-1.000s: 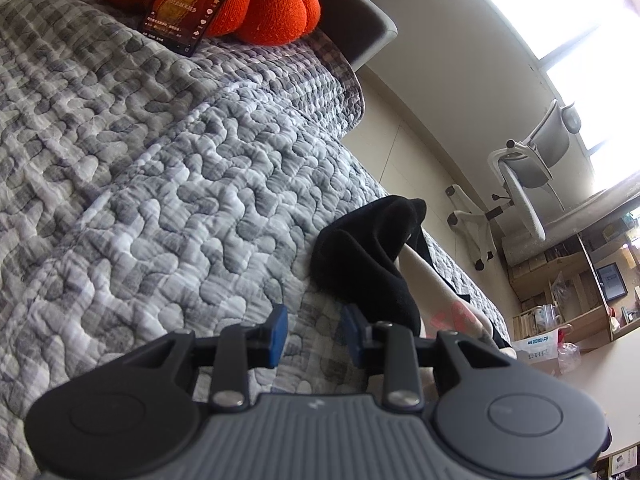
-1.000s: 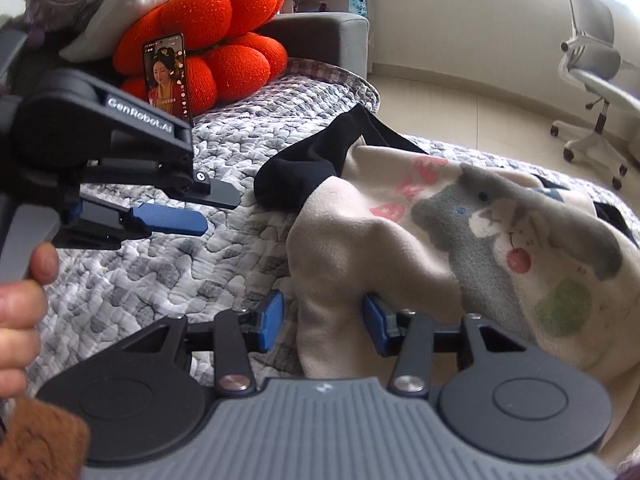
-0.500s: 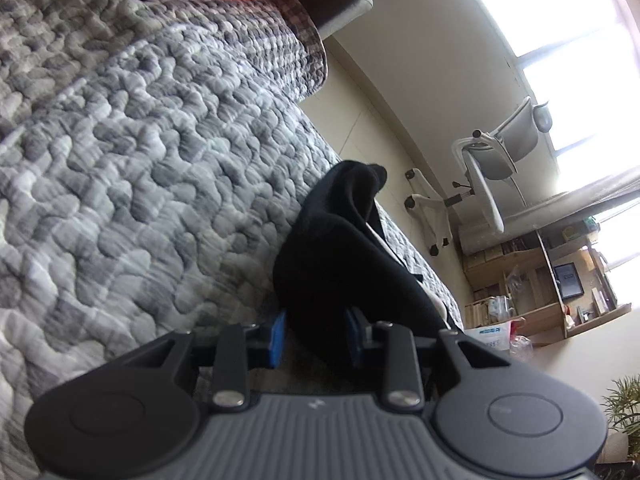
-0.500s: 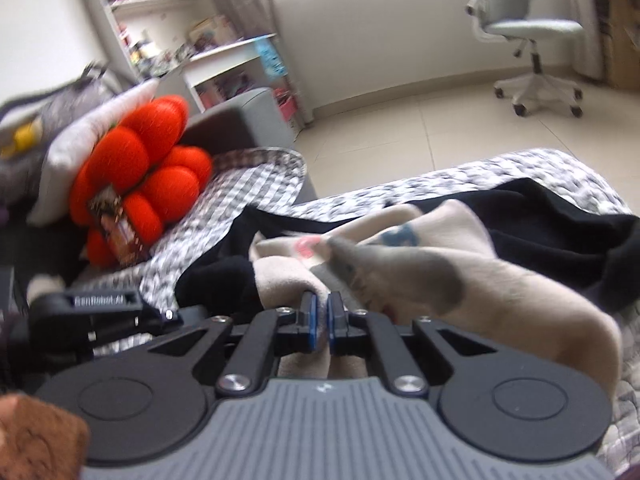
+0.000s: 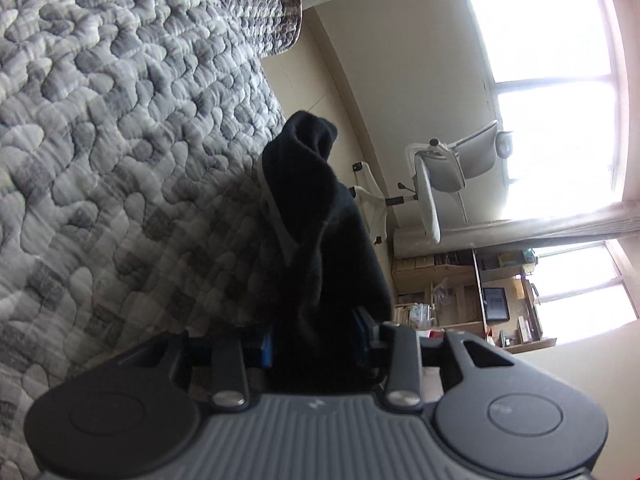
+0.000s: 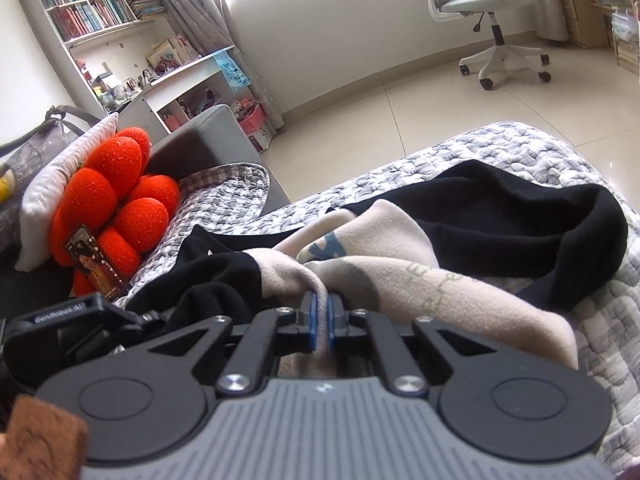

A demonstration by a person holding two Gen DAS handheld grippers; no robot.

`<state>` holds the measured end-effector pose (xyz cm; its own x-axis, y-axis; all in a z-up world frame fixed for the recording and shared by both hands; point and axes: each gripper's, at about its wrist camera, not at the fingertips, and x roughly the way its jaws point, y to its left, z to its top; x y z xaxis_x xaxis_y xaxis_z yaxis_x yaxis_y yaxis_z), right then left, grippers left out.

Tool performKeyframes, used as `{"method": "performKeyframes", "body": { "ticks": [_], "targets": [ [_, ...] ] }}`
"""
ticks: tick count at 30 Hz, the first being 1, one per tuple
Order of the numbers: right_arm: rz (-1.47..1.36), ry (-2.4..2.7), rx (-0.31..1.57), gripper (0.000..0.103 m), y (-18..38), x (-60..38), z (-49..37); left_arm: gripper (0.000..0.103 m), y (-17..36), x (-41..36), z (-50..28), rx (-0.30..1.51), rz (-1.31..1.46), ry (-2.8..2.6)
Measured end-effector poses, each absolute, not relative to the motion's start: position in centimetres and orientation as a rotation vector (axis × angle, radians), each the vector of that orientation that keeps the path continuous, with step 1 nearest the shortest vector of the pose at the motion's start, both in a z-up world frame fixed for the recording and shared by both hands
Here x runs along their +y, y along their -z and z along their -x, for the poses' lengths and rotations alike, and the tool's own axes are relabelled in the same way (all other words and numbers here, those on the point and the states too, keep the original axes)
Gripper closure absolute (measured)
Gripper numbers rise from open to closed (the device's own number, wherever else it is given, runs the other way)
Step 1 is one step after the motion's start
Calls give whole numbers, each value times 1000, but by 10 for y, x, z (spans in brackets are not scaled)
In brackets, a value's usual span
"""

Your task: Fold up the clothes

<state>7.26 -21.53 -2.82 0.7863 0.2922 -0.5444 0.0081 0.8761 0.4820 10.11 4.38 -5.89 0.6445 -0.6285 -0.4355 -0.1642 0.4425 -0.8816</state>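
A beige sweatshirt (image 6: 460, 292) with a cartoon print and black sleeves lies bunched on the grey quilted bed cover (image 5: 120, 120). My right gripper (image 6: 319, 312) is shut, pinching a fold of the beige cloth. One black sleeve (image 6: 520, 216) curls along the far right side of the garment. The other black sleeve (image 5: 320, 208) rises in a ridge in front of my left gripper (image 5: 314, 340). That gripper's jaws are opening, with the thick sleeve filling the gap between them. The left gripper's black body (image 6: 68, 320) shows at the left of the right wrist view.
An orange pumpkin cushion (image 6: 116, 208) with a phone (image 6: 96, 260) leaning on it sits at the bed's far left, by a grey sofa arm (image 6: 208, 140). A white office chair (image 6: 492, 12) stands on the tiled floor beyond the bed edge. Bookshelves (image 6: 92, 12) line the wall.
My right gripper closed on the beige cloth and rolled. My left gripper moved forward onto the black sleeve, which now lies between its jaws, and the gap has widened.
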Motion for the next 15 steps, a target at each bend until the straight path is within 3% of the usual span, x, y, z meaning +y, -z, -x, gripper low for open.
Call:
{"method": "performKeyframes", "body": {
  "ticks": [8,15],
  "targets": [
    [-490,-190,665,97,27,-217,-71,45,29,27,-80,823,951,398],
    [-500,-193,669,97,28,-218,-72,45,45,10,-83,899,860,412]
  ]
}}
